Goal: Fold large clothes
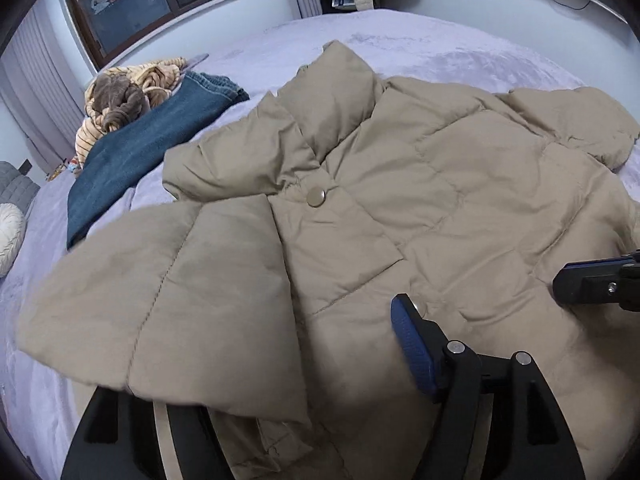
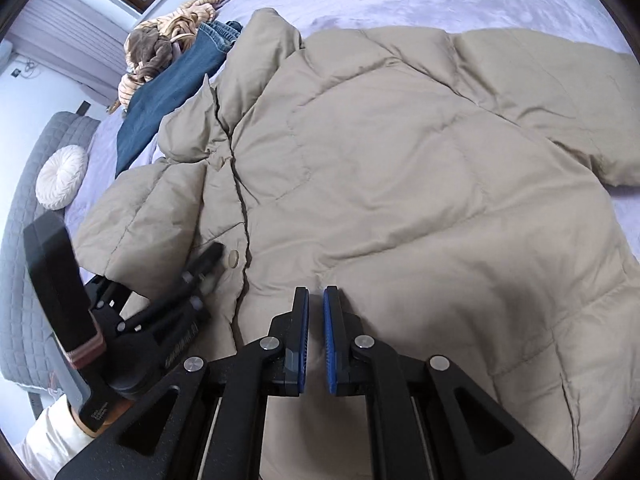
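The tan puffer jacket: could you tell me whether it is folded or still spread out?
Partly folded: the tan puffer jacket has one sleeve laid across its front; the rest lies spread.

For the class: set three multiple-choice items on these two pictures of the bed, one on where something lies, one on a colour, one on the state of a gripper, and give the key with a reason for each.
1. Where do the jeans lie?
A. left of the jacket on the bed
B. on top of the jacket
C. on the floor

2. What colour is the jacket?
A. red
B. beige
C. black

3. How do the fingers of the right gripper stand?
A. spread wide apart
B. clamped on the jeans
C. nearly together, nothing between them

Key:
1 A, the jeans rest on the bed beside the jacket's left sleeve.
2 B, its quilted fabric is tan all over.
3 C, only a thin gap shows between the blue pads, above the jacket.
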A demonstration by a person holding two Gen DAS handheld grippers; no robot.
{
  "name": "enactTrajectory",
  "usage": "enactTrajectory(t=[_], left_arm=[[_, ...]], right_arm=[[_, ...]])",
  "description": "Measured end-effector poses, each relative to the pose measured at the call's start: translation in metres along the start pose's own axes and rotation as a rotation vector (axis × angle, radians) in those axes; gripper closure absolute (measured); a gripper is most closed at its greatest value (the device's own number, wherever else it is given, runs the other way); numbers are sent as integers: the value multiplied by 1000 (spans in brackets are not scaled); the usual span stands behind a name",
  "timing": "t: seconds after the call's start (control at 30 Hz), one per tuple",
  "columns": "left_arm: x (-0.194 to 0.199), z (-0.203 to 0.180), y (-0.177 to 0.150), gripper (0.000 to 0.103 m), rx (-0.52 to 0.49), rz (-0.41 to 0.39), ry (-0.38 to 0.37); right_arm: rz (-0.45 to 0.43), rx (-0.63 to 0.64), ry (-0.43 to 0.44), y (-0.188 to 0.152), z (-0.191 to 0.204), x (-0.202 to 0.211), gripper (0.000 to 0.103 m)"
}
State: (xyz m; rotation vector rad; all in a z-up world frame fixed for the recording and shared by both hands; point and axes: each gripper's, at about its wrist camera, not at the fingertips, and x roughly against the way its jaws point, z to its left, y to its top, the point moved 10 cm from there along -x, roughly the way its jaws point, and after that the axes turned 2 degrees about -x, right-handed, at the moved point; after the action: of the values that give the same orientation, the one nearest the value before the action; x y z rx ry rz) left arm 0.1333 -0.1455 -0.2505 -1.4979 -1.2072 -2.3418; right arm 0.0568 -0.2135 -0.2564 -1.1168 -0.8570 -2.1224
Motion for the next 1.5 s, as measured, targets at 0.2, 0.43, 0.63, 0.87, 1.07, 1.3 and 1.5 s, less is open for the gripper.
enactTrajectory(t=[0.2, 0.43, 0.63, 0.87, 1.07, 1.3, 1.5], left_arm=[[52, 8, -12, 31, 59, -27, -75], [81, 148, -62, 31, 466, 10, -44], [23, 225, -134, 31, 919, 178, -216], [2, 221, -132, 68, 917, 170, -224], [3, 218, -123, 76, 744, 162, -72], [3, 218, -118, 70, 617, 195, 84], [60, 239, -92, 32, 587, 30, 146]], right_arm=[[4, 51, 9, 18, 4, 8, 94], [-58, 422, 8, 12, 83, 24, 15], [-131, 840, -160, -13, 180, -18, 15], [-237, 937, -355, 17, 201, -58, 34], [-277, 456, -196, 64, 121, -12, 97], [-54, -127, 20, 43, 3, -36, 77], [-175, -65, -45, 47, -10, 26, 62]])
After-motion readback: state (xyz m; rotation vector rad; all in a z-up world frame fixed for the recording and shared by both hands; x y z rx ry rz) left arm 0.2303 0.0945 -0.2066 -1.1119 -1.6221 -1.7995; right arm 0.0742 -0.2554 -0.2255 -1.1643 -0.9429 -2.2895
